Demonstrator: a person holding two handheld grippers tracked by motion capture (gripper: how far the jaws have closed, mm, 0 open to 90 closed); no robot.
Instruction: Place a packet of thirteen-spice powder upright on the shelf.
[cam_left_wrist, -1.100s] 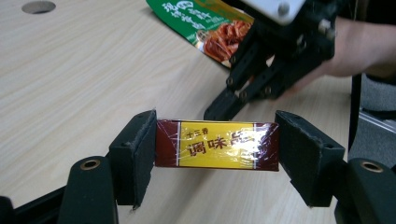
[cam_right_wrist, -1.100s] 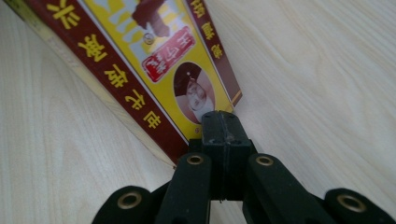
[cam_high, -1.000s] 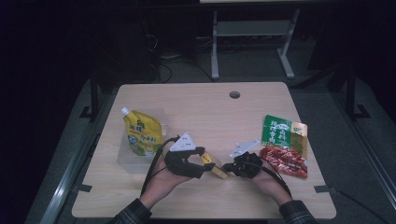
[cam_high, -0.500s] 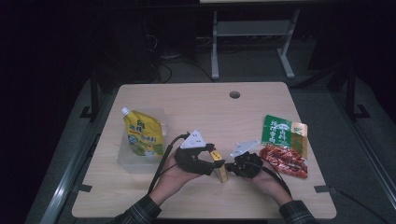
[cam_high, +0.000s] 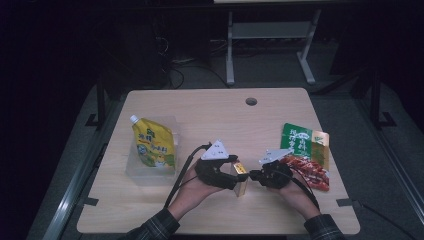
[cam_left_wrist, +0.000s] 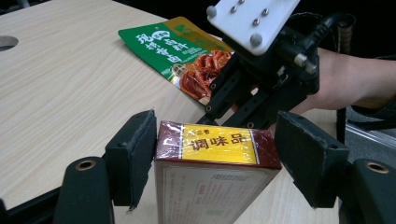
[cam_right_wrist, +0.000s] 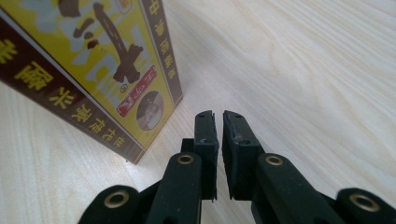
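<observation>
A small yellow and dark red seasoning box (cam_high: 241, 184) stands upright on the wooden table (cam_high: 200, 115) between the two hands. My left gripper (cam_high: 234, 175) is shut on it. In the left gripper view both pads lie against the sides of the box (cam_left_wrist: 210, 186). My right gripper (cam_high: 256, 175) points at the box from the right. Its jaws have just been opening. In the right gripper view they (cam_right_wrist: 218, 114) stand a narrow slit apart with nothing between them, beside the box (cam_right_wrist: 93, 60).
A green and red snack pouch (cam_high: 302, 150) lies at the right, just beyond the right hand. A yellow spout pouch (cam_high: 152, 142) rests on a clear container (cam_high: 132, 172) at the left. A cable hole (cam_high: 251, 101) sits near the far edge.
My left gripper has shifted to the right with the box. The right gripper has eased back a little to the right, away from the box.
</observation>
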